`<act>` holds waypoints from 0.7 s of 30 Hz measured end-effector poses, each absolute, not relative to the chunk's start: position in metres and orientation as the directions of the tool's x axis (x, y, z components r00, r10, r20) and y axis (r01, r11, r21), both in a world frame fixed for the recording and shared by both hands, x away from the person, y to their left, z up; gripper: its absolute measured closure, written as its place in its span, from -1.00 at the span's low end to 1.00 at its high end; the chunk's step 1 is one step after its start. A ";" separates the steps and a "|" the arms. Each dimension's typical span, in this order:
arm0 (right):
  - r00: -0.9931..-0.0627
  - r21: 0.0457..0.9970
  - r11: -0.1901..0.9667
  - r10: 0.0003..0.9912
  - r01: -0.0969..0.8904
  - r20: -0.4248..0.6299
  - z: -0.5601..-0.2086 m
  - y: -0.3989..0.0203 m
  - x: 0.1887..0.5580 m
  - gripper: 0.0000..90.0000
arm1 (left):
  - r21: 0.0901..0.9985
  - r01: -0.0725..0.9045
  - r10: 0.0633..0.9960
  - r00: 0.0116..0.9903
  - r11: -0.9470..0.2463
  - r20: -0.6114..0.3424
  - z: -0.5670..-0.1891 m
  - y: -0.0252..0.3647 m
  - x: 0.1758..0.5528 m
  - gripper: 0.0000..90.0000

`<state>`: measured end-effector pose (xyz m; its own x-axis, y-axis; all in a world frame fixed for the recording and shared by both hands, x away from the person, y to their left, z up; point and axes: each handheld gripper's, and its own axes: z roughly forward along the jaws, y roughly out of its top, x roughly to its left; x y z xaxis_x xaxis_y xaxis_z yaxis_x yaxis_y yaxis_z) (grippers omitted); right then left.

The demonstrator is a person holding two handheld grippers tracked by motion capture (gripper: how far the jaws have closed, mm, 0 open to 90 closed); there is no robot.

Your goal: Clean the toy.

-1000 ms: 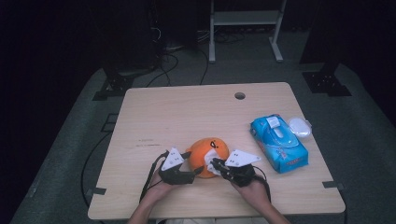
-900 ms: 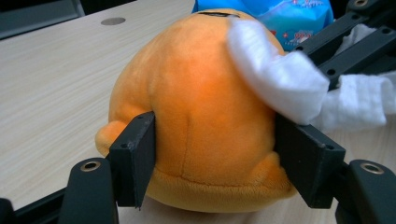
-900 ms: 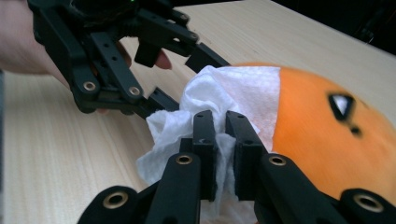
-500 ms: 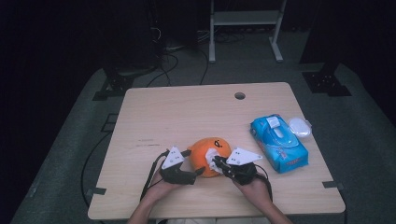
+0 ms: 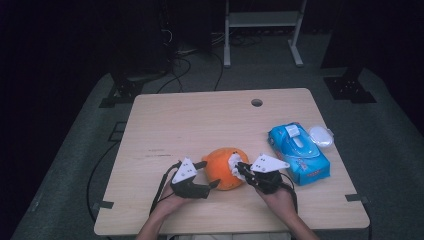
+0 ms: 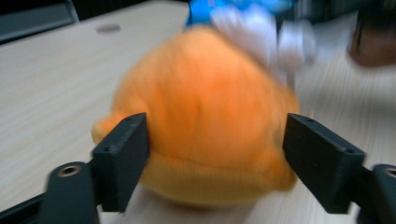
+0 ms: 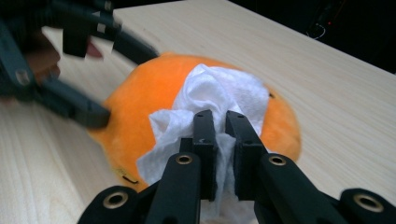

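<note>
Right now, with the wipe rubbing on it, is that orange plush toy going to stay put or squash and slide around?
The orange plush toy looks soft and fuzzy, so it probably dents under the white wipe rather than resisting. Its rounded body likely rocks or slides on the smooth table when pushed. The left gripper brackets it with jaws wide, which may stop it scooting away.

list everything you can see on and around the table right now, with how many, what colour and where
Plush toy: one, orange, near edge of the table, between the two claws.
Wipe: one, white, crumpled, pressed against the plush toy.
Wipes pack: one, blue, right side of the table.
Lid: one, white, oval, beside the wipes pack at its far right.
Table: one, light wood, round hole near its far edge.
Stand: one, white metal, on the floor beyond the table.
Left claw: one, black, jaws open either side of the plush toy.
Right claw: one, black, shut on the wipe.
Hands: two, at the near edge.
</note>
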<state>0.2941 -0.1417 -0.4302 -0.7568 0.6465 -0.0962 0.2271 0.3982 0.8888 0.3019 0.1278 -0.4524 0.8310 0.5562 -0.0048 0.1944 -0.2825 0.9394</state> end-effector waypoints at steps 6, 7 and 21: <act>-0.814 0.887 0.424 0.571 0.185 -0.103 -0.431 -0.124 0.281 0.82 | 0.923 0.175 0.576 0.815 -0.342 0.059 -0.458 0.121 0.302 -0.36; -0.810 0.884 0.431 0.575 0.180 -0.115 -0.429 -0.123 0.281 0.82 | 0.925 0.178 0.576 0.816 -0.336 0.052 -0.459 0.122 0.302 -0.36; -0.766 0.905 0.353 0.641 0.237 -0.049 -0.421 -0.148 0.298 0.82 | 0.921 0.181 0.547 0.836 -0.346 0.041 -0.461 0.120 0.296 -0.17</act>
